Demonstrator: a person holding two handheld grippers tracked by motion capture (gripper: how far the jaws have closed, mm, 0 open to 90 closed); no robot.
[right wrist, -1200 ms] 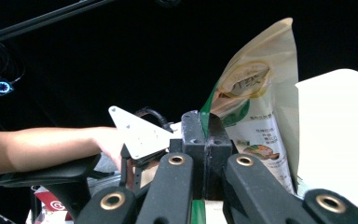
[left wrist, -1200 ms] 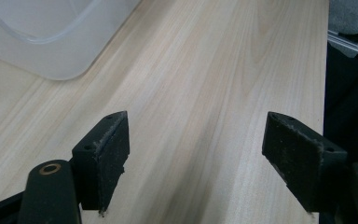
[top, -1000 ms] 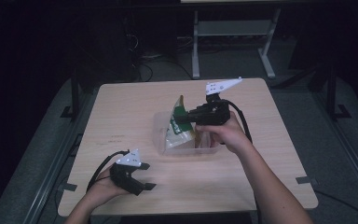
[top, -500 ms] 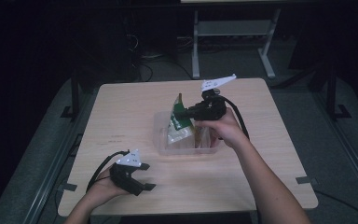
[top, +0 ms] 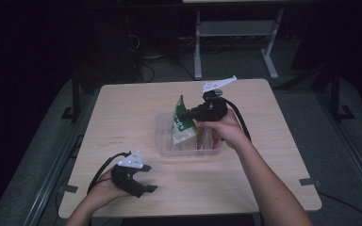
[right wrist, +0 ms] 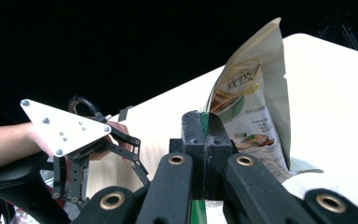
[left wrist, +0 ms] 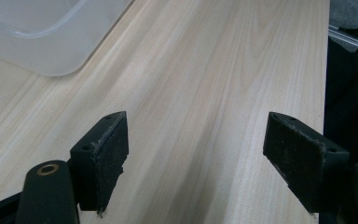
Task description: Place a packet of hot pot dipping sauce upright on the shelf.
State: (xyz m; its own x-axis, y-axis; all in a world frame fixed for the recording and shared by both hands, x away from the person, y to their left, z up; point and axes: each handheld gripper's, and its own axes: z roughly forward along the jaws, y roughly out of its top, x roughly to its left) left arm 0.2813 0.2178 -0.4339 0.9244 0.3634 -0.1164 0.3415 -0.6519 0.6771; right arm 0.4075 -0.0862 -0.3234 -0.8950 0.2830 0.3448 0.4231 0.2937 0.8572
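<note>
A green and beige snack bag [top: 181,120] hangs upright in the clear plastic box [top: 164,141] at the middle of the table. My right gripper [top: 185,113] is shut on the bag's green edge, reaching in from the right. In the right gripper view the two black jaws press together on the bag [right wrist: 251,107] at the right gripper's tips [right wrist: 207,122]. My left gripper [top: 147,178] rests on the table near the front left, jaws wide apart. The left gripper view shows the left gripper [left wrist: 196,144] open over bare wood, with a corner of the clear box [left wrist: 42,37] at the upper left.
The wooden table [top: 122,113] has dark floor all round. A metal stand [top: 235,33] is behind the table's far edge. More packets lie in the clear box under the right hand [top: 226,132].
My right gripper has sunk a little with the bag, bringing the bag lower into the clear box. The left gripper has stayed where it was.
</note>
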